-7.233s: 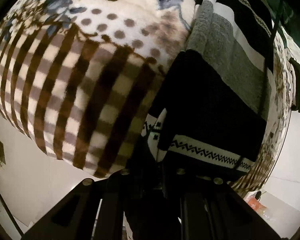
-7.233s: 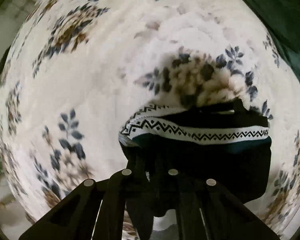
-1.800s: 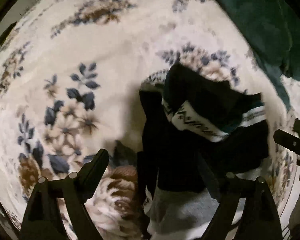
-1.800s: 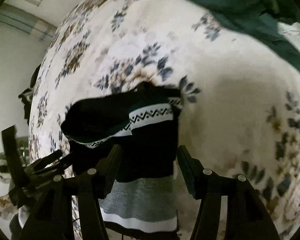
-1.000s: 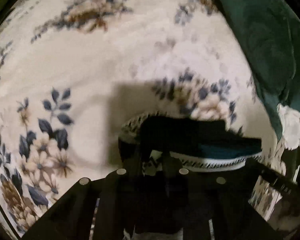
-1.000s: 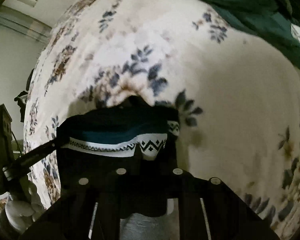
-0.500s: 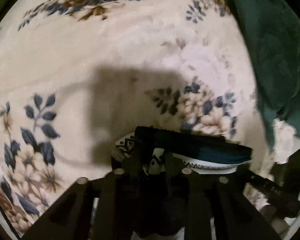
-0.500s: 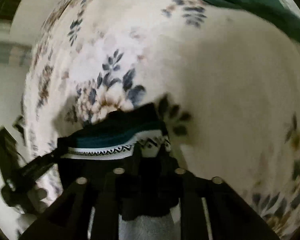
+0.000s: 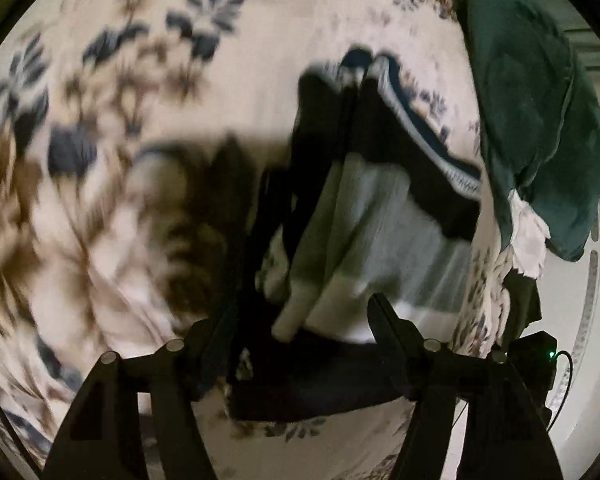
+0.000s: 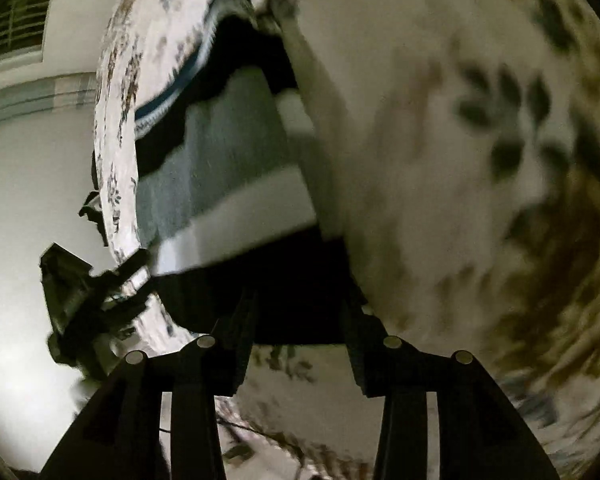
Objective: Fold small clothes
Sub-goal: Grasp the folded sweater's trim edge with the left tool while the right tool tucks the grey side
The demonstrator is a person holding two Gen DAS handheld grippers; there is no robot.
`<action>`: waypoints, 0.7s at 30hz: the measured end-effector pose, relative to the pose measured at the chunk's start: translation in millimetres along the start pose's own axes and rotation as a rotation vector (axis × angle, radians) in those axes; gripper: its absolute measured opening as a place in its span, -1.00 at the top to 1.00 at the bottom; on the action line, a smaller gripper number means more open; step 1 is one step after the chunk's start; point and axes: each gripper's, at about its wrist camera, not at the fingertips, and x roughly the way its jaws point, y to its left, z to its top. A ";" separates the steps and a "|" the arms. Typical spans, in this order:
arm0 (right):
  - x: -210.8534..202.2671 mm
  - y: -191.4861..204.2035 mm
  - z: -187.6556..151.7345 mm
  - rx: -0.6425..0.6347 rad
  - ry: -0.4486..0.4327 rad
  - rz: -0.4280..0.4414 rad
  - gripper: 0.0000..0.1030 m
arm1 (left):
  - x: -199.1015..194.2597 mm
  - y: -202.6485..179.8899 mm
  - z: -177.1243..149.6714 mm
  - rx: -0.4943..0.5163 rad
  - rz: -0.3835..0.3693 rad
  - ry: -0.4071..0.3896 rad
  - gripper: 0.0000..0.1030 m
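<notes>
Both the left gripper and right gripper hang wide open and empty over the striped sweater, folded on the floral blanket at twelve o'clock of each.

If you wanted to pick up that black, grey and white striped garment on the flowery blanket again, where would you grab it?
Probably the near black hem of the striped garment, coming from the blanket's near side. That edge lies nearest both open grippers, left and right, and looks flat and thin enough to pinch; motion blur hides finer detail.
</notes>
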 end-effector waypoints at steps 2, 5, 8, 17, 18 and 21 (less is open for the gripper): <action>10.3 -0.6 -7.4 0.005 -0.022 -0.011 0.19 | 10.5 -1.7 -5.1 0.019 0.022 -0.007 0.15; 16.9 5.6 -13.0 -0.044 -0.050 -0.140 0.90 | 17.4 3.2 -4.3 0.058 0.106 -0.036 0.26; 19.3 -12.6 -13.7 0.007 -0.057 -0.250 1.00 | 21.7 21.4 -3.2 0.022 0.080 -0.012 0.25; -17.5 0.0 -2.3 -0.001 -0.113 -0.210 0.83 | -21.1 -15.1 22.4 0.074 0.017 -0.054 -0.21; -22.8 7.4 5.3 -0.013 -0.129 -0.196 0.50 | -23.4 -20.1 32.9 0.081 -0.005 -0.075 -0.22; -29.8 38.3 42.8 -0.084 -0.189 -0.149 -0.03 | -15.8 -36.8 68.4 0.124 0.011 -0.118 -0.22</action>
